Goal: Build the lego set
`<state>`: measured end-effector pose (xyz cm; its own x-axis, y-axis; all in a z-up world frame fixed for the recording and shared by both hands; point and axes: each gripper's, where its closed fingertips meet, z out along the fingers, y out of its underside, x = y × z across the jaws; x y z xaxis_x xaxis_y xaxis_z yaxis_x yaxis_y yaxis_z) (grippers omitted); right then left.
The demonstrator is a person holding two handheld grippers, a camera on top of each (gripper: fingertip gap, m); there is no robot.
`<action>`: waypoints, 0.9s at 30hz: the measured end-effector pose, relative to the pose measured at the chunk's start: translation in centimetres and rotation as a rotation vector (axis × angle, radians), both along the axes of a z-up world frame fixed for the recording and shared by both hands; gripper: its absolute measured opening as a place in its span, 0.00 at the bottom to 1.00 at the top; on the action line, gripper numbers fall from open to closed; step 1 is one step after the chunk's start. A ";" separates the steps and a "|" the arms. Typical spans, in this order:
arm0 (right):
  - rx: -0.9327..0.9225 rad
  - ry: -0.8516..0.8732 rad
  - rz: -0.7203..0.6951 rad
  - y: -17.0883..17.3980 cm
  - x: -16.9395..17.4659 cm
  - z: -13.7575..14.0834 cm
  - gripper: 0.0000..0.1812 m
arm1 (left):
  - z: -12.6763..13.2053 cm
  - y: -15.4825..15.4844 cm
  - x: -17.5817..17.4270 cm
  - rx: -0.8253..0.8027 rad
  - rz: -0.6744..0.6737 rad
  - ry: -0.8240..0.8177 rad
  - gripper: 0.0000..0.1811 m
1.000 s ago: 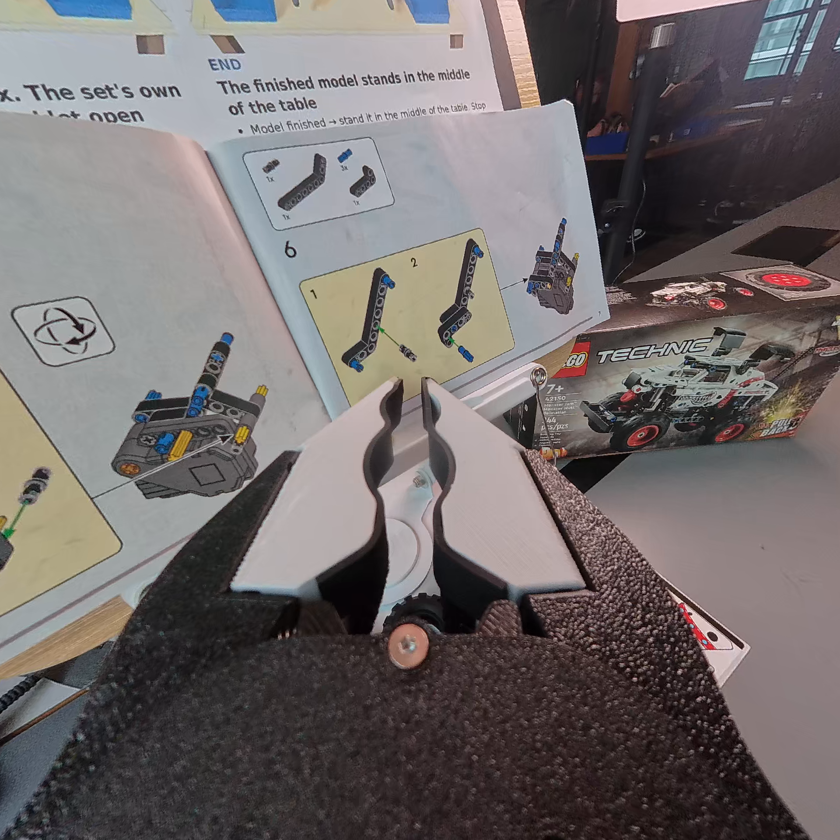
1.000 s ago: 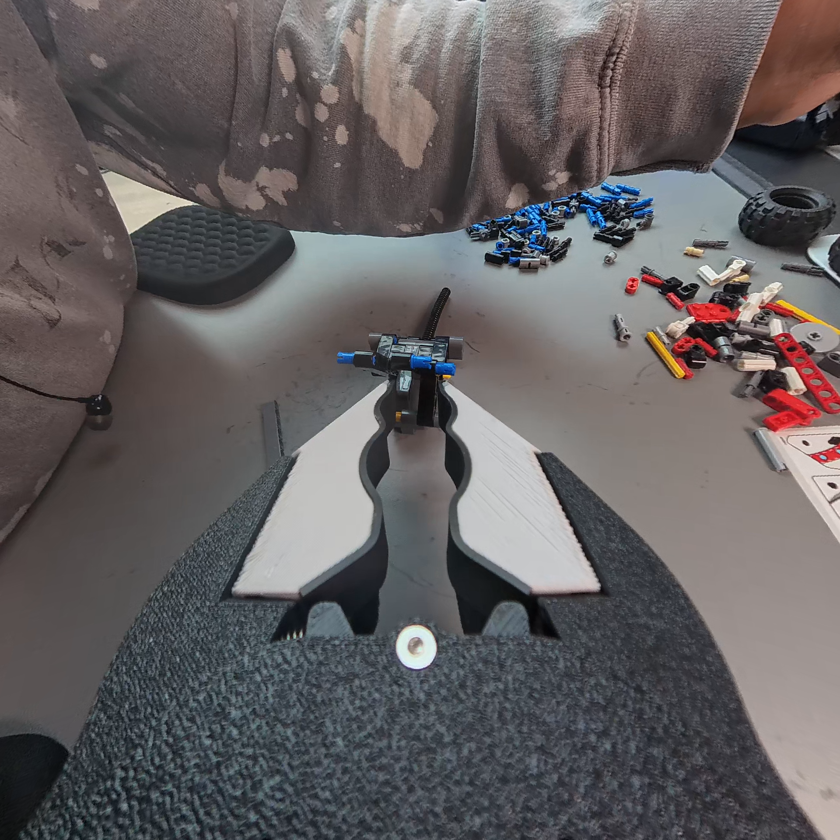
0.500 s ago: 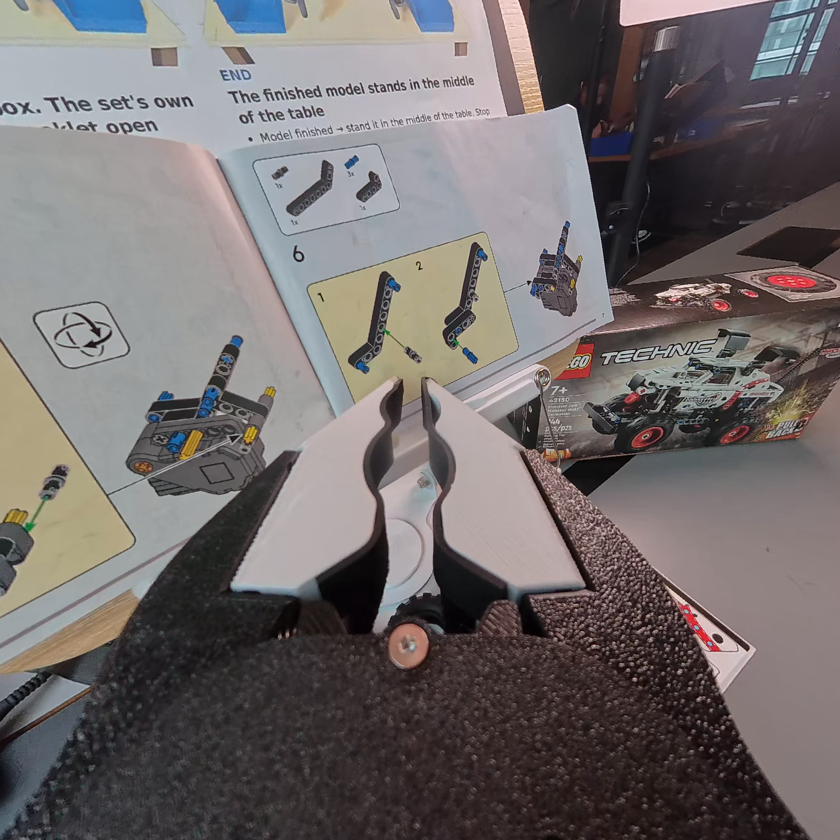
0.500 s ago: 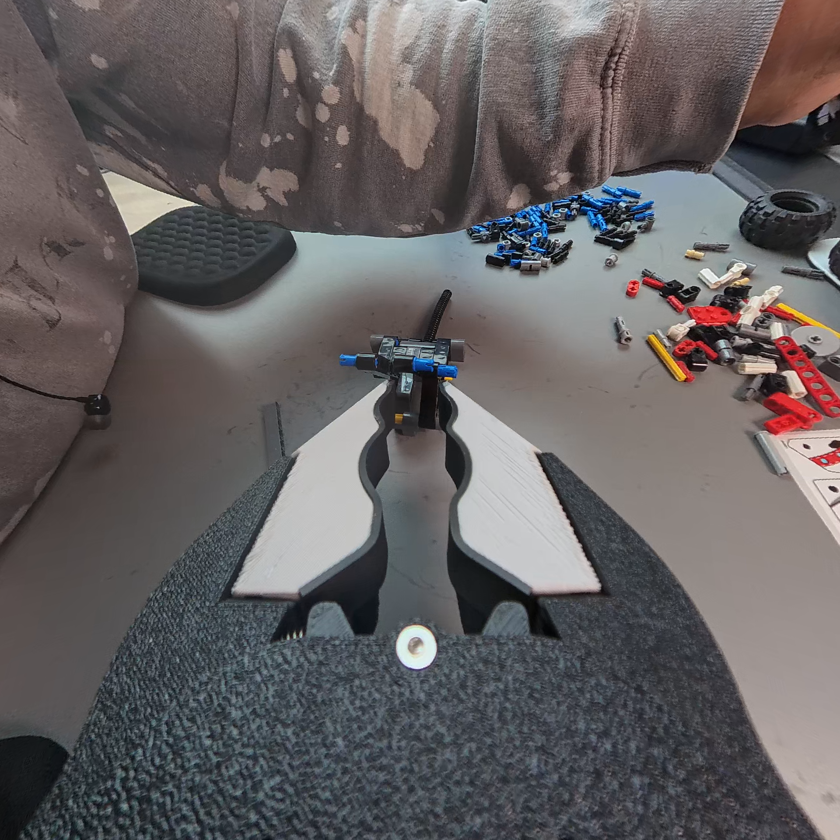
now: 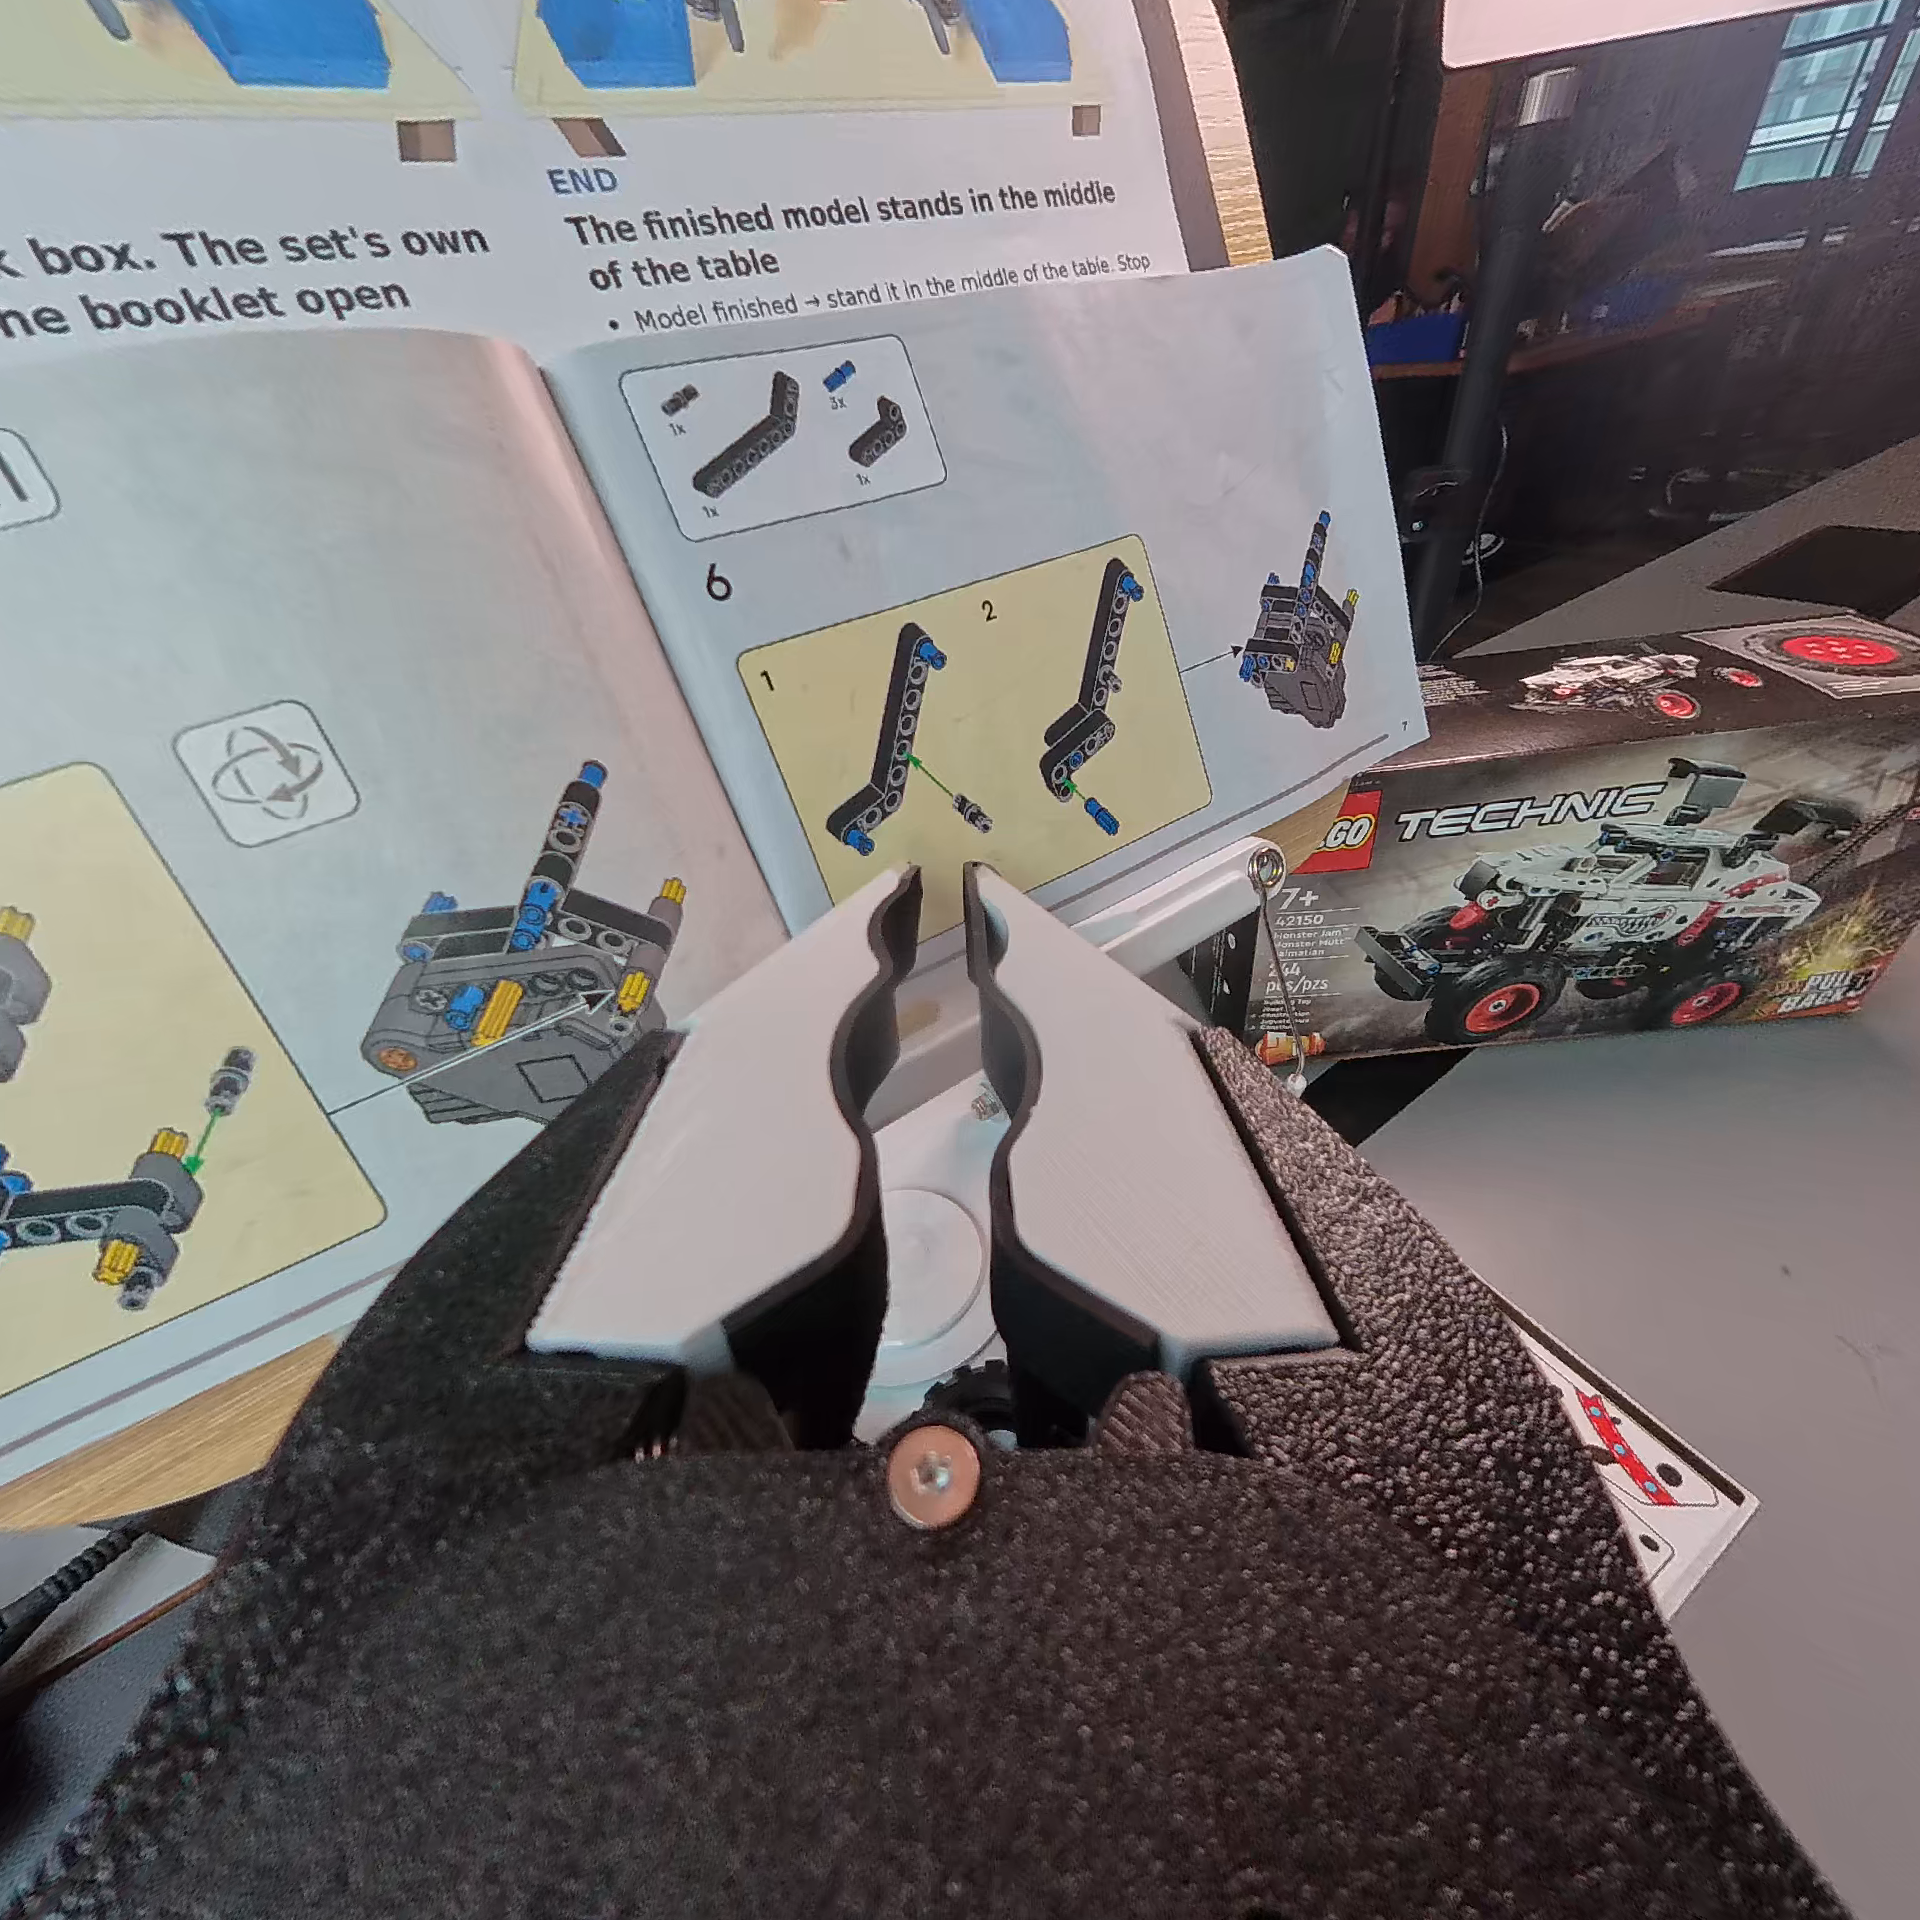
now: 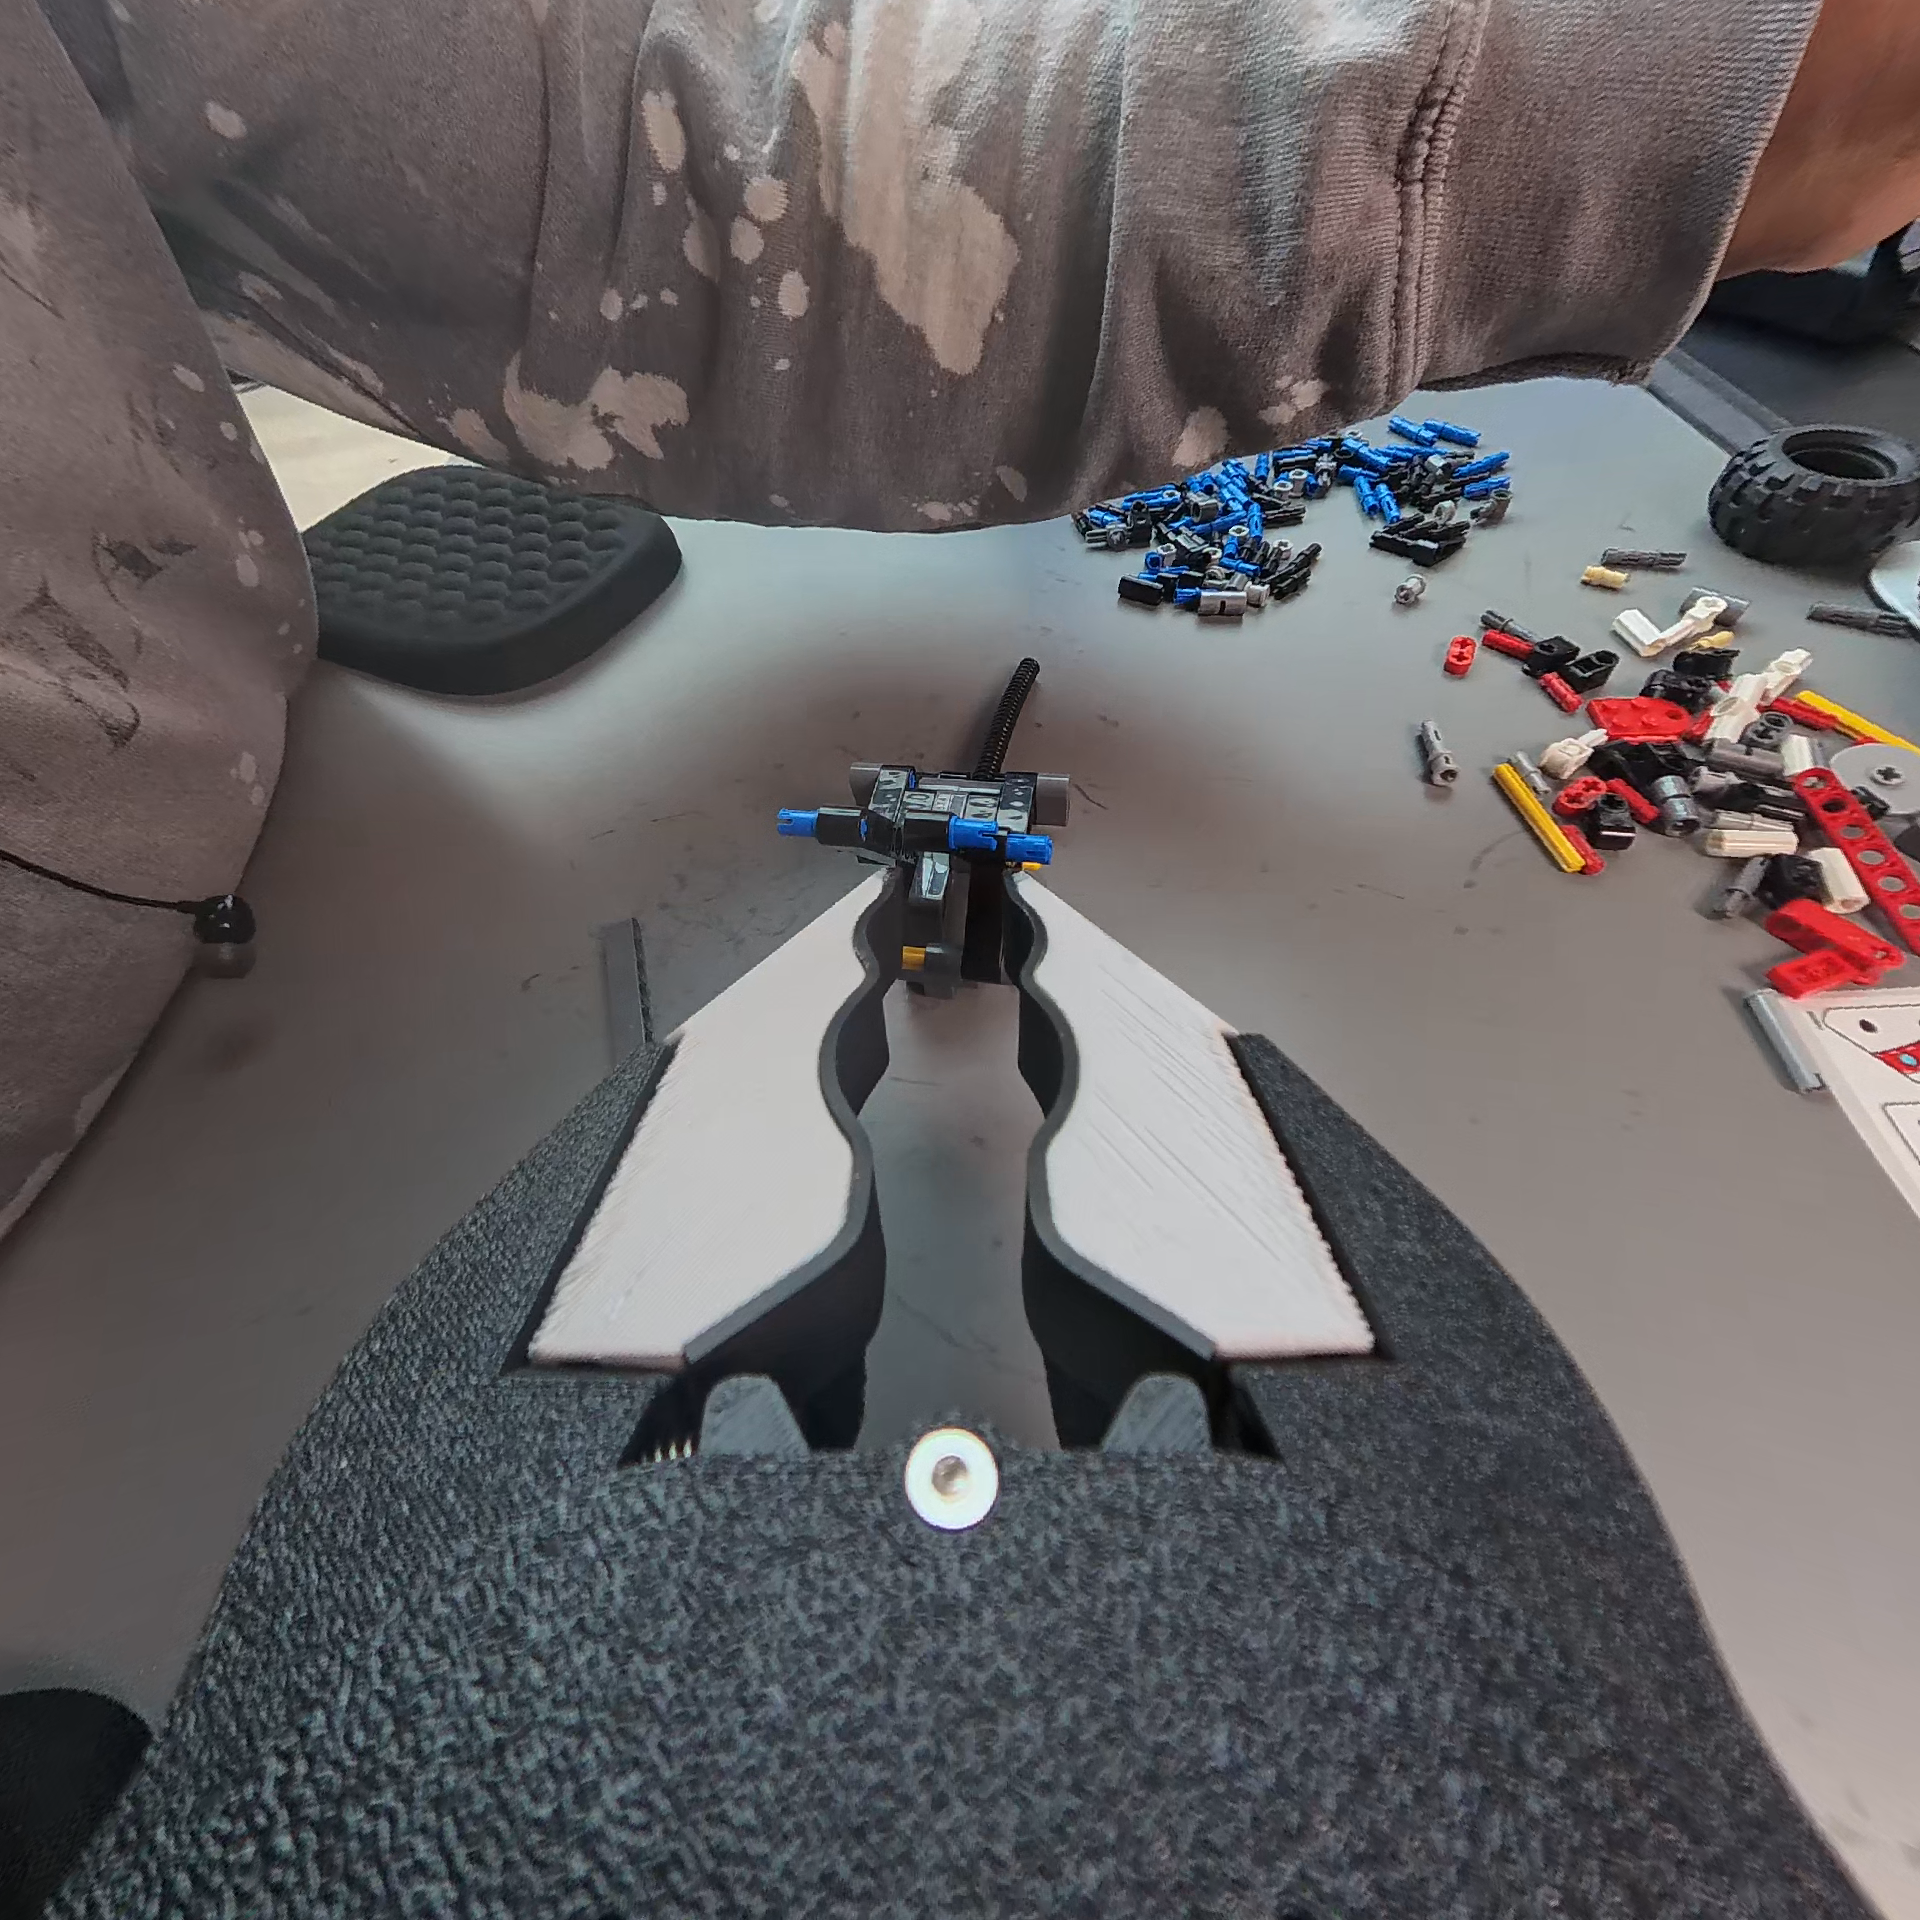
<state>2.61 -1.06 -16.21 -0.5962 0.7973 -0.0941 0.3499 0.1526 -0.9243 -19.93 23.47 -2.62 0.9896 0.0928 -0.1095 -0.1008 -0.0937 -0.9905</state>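
The desk is a plain grey surface with faint scuffs. Lying on it in the right wrist view: a heap of small blue, black and grey pins toward the back, 1 black tyre at the far right edge, and a looser spread of red, white, black and yellow pieces nearer on the right. A single grey pin lies apart from that spread. A printed sheet lies at the right edge, a black honeycomb-textured pad sits at the back left, and a thin dark strip lies left of centre. In the left wrist view, the set's box stands on the desk at the right.
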 end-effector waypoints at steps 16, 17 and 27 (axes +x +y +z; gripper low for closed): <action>0.002 -0.001 -0.003 0.0 0.0 0.0 0.11 | 0.7 -3.9 -6.0 0.068 0.144 -0.043 0.04; 0.001 0.000 -0.004 0.0 0.0 0.0 0.11 | 0.6 -4.0 -6.1 0.068 0.147 -0.042 0.04; -0.003 0.003 -0.003 0.1 0.0 0.1 0.11 | 0.5 -3.8 -6.2 0.067 0.153 -0.033 0.04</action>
<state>2.64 -1.00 -16.12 -0.5941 0.7989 -0.0943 0.3473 0.1489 -0.9259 -26.14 19.63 -2.13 0.9664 0.2483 -0.0658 -0.0578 -0.0395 -0.9975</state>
